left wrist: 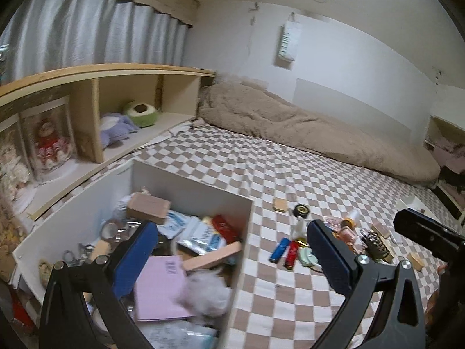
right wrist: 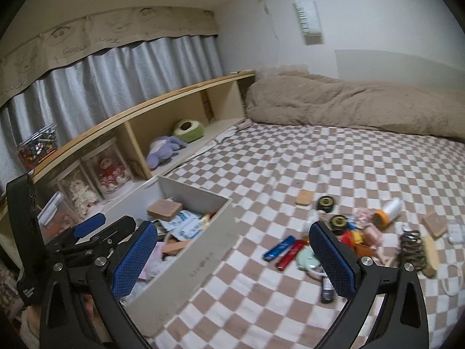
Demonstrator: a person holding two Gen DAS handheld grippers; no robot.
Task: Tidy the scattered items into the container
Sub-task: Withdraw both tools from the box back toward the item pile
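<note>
Left wrist view: scattered items (left wrist: 334, 238) lie on the checkered bed (left wrist: 276, 290), beside the white container (left wrist: 241, 261) holding a pink booklet (left wrist: 159, 285). Both hand-held grippers (left wrist: 232, 258) (right wrist: 234, 257) stand apart, empty.

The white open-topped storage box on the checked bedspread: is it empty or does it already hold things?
Holding things. The white storage box contains a brown cardboard box, a pink sheet and white packets.
</note>
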